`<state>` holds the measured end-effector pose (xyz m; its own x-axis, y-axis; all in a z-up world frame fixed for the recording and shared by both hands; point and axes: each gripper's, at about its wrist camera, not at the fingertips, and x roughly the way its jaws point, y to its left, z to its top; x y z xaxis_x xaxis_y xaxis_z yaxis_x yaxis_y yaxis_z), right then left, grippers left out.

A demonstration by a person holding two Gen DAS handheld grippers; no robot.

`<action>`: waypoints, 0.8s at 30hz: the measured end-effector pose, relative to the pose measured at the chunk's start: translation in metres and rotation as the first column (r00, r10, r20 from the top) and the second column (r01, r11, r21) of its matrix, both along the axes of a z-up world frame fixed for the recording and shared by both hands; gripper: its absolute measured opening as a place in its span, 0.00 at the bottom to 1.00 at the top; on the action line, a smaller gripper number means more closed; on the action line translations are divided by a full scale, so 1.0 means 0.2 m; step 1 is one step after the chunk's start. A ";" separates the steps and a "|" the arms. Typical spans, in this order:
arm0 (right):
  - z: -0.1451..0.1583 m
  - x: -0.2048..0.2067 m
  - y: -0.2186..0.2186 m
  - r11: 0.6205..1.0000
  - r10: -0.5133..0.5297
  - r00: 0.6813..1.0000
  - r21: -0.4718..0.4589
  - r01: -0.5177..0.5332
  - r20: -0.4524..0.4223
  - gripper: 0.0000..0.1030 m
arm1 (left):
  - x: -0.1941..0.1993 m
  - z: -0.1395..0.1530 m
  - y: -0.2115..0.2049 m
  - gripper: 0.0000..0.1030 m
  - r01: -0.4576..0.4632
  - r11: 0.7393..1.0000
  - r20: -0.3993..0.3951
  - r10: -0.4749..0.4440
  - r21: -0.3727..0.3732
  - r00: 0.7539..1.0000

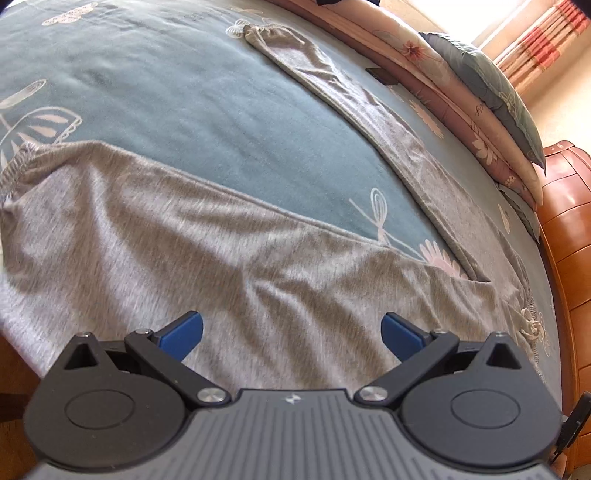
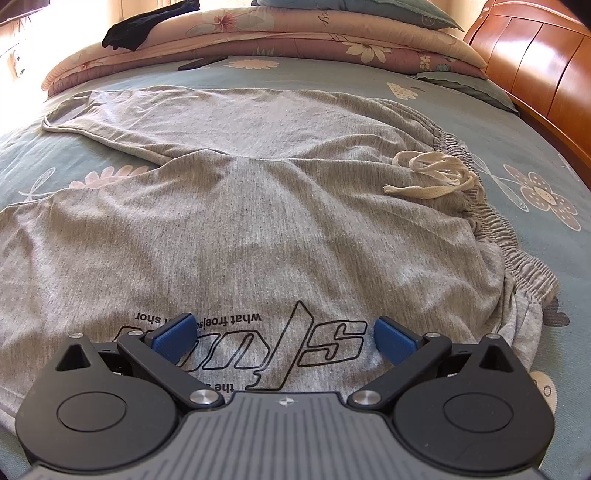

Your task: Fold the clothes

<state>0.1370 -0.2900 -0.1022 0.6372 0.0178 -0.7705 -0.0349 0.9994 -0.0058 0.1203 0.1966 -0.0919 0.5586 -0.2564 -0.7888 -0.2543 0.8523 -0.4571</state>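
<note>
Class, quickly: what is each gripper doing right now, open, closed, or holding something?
Left gripper: open, holding nothing, above the grey trousers.
Right gripper: open, holding nothing, above the trousers' printed logo.

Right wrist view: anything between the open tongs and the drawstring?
Only bare grey fabric of the pants, with black printed lettering near the right tongs. Nothing else lies before the drawstring; right wrist view.

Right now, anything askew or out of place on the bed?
Slightly: the grey pants lie splayed in a V, wrinkled, drawstring loose in a heap by the waistband. A dark garment is draped on the folded quilt.
</note>
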 end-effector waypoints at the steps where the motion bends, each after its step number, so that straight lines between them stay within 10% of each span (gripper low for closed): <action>1: 0.01 -0.01 0.00 1.000 0.002 1.000 0.004 -0.002 -0.008 1.00 | -0.03 -0.02 0.03 0.99 -0.008 1.000 0.004 0.008 -0.011 1.000; 12: 0.11 -0.21 0.19 0.985 0.076 0.996 0.156 -0.069 -0.036 1.00 | -0.13 0.06 0.19 0.99 0.051 0.990 0.062 -0.043 -0.131 0.997; 17: 0.01 -0.24 0.37 0.993 0.106 0.994 -0.042 -0.107 -0.035 1.00 | -0.17 -0.03 0.26 0.99 0.035 0.988 0.035 -0.030 -0.149 0.999; 24: -0.01 -0.27 0.33 0.998 0.055 0.998 0.005 -0.055 0.016 1.00 | -0.27 0.02 0.49 0.99 -0.072 0.992 0.049 0.078 -0.105 0.996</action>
<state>0.0822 -0.2231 -0.1041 0.6476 0.0571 -0.7599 -0.0897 0.9960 -0.0015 0.0668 0.2950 -0.0889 0.6198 -0.2908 -0.7289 -0.2889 0.7790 -0.5564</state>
